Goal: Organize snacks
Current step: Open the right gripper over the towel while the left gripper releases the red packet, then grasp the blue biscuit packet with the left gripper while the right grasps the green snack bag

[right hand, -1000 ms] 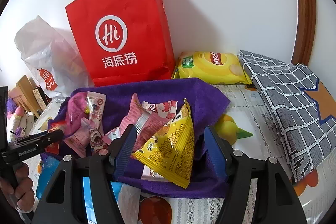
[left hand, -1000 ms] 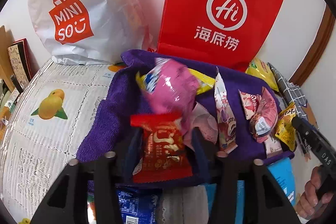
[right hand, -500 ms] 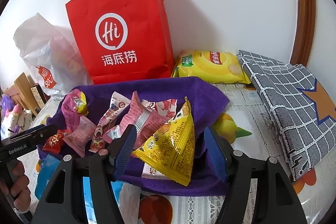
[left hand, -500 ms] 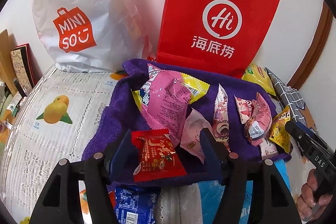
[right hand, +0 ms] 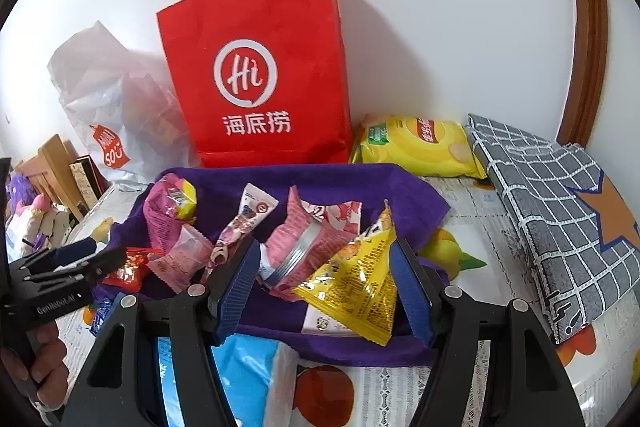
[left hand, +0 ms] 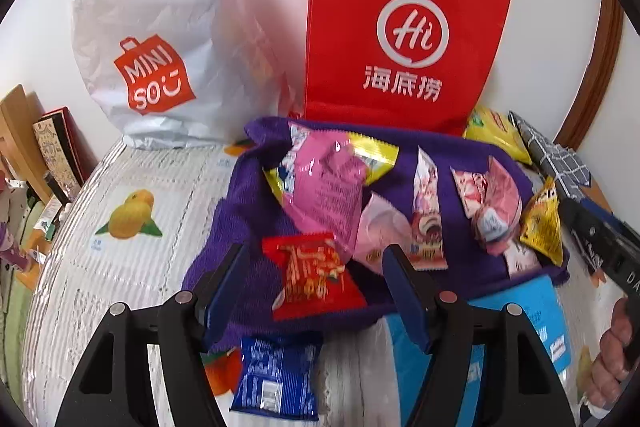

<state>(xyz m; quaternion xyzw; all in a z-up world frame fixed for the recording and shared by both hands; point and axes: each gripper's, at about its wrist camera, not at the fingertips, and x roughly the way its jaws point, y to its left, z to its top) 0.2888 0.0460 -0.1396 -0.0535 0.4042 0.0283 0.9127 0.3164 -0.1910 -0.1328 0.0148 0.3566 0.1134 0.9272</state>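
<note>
A purple cloth [left hand: 248, 211] on the table holds several snack packets. A red packet [left hand: 312, 275] lies flat on its near edge between the jaws of my left gripper [left hand: 315, 251]. Those jaws are opening and the pads stand clear of it. A large pink bag [left hand: 324, 195] rests just behind it. My right gripper [right hand: 325, 247] is open over the cloth's right side. A yellow triangular packet [right hand: 356, 283] stands between its fingers, touching the right one at most, not squeezed. A pink pouch [right hand: 304, 247] lies to its left.
A red paper bag [right hand: 256, 75] and a white plastic bag [left hand: 152, 27] stand against the wall behind the cloth. A yellow chips bag [right hand: 416, 147] and a grey checked fabric item [right hand: 552, 211] lie to the right. Blue packets [left hand: 276, 371] sit at the near edge. Books [left hand: 56, 151] stand far left.
My left gripper's jaws have widened and let go of the red packet, which now lies on the cloth. The pink bag has settled flat. The right gripper has shifted slightly; its yellow packet stayed put.
</note>
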